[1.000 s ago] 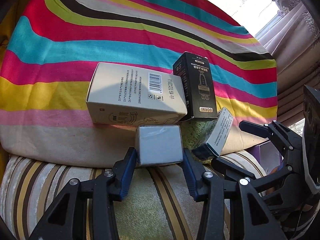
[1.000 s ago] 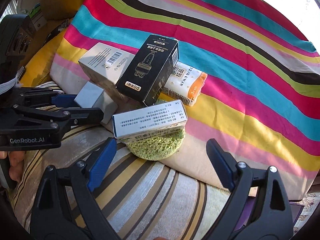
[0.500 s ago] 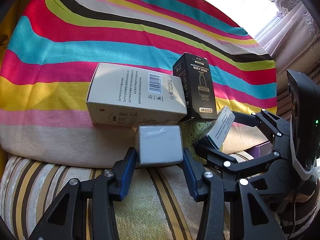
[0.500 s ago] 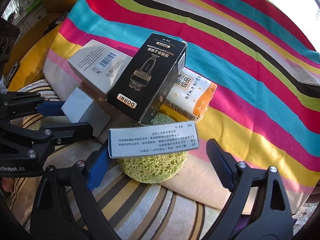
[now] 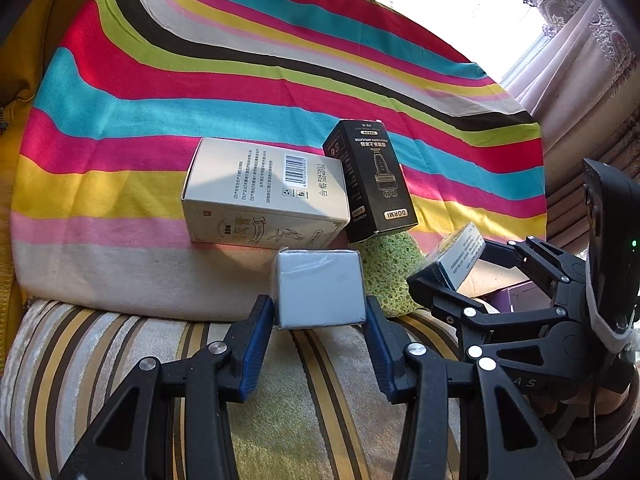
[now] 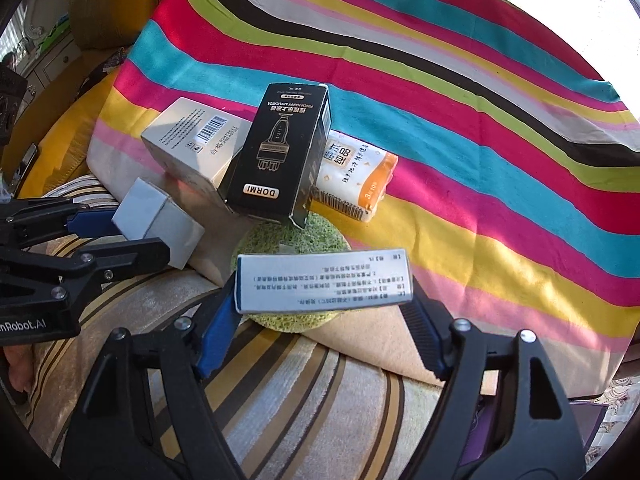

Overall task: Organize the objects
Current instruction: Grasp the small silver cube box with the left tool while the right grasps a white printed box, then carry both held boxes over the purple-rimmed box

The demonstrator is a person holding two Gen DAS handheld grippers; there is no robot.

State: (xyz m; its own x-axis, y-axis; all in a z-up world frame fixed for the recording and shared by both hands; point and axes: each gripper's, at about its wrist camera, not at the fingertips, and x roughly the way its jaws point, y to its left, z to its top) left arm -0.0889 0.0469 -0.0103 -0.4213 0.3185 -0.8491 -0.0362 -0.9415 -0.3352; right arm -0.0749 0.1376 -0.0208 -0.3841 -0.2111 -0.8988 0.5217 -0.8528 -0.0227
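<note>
My left gripper (image 5: pixel 320 312) is shut on a small grey box (image 5: pixel 320 288), which sits at the edge of the striped cloth (image 5: pixel 200 80). Its grip also shows in the right wrist view, left gripper (image 6: pixel 144 236) on the grey box (image 6: pixel 156 220). My right gripper (image 6: pixel 320 296) is closing on a long white box (image 6: pixel 324 280), with both pads against its ends. That box lies on a green sponge (image 6: pixel 292 236). Behind stand a black DORMI box (image 6: pixel 276 152), a white barcode box (image 6: pixel 192 140) and a tissue packet (image 6: pixel 352 168).
A striped sofa cushion (image 5: pixel 120 344) lies under both grippers. A purple box (image 5: pixel 520 296) sits low at the right, beyond the right gripper (image 5: pixel 456 264). Curtains (image 5: pixel 580 40) hang at the far right. The black box (image 5: pixel 372 184) leans against the white box (image 5: pixel 264 196).
The right gripper has moved in over the long white box and its jaws have narrowed until the pads meet the box's ends. The left gripper and the grey box have stayed put.
</note>
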